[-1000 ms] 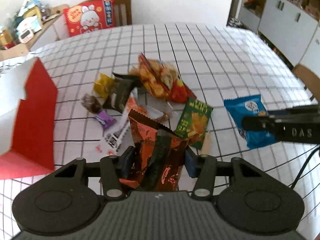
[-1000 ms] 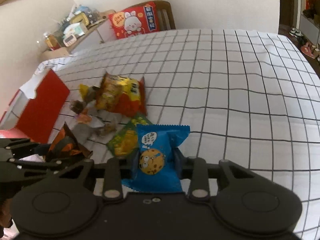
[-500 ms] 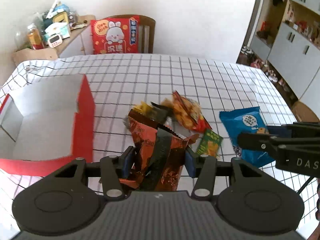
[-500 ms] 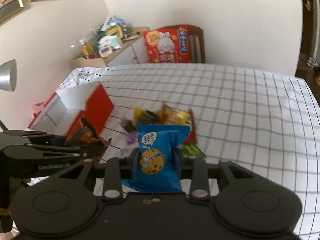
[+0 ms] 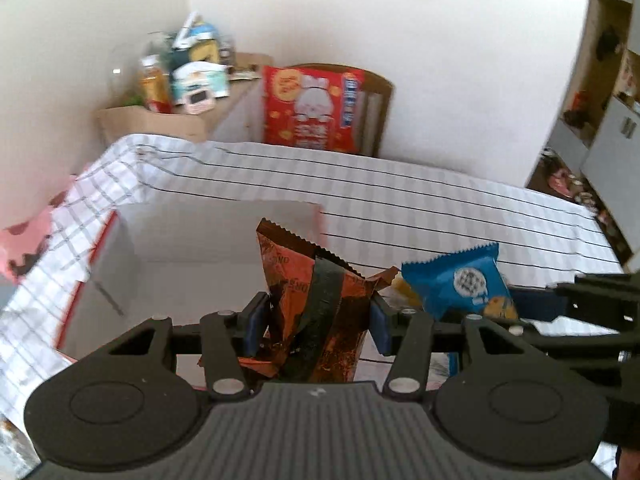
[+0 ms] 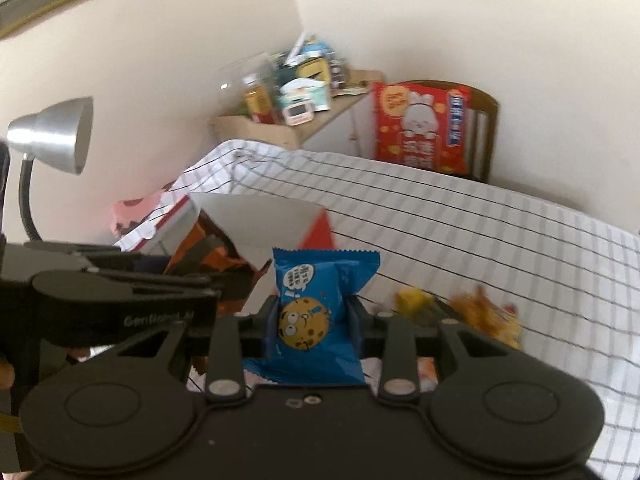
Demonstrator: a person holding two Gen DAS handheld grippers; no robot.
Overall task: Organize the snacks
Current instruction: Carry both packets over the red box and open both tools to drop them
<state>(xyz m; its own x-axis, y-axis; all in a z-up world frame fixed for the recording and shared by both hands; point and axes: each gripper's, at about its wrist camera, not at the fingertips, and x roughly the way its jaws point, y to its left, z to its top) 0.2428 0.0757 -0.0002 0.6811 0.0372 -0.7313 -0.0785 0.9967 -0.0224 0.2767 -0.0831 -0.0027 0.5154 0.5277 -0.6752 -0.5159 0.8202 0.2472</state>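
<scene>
Both grippers have swung from the snack pile toward the box (image 5: pixel 192 240) at 10 o'clock, left fingers (image 5: pixel 256 318) pinching the orange packet (image 5: pixel 316 304), right fingers (image 6: pixel 354 320) pinching the blue cookie packet (image 6: pixel 316 312), so dropping in looks next.
</scene>
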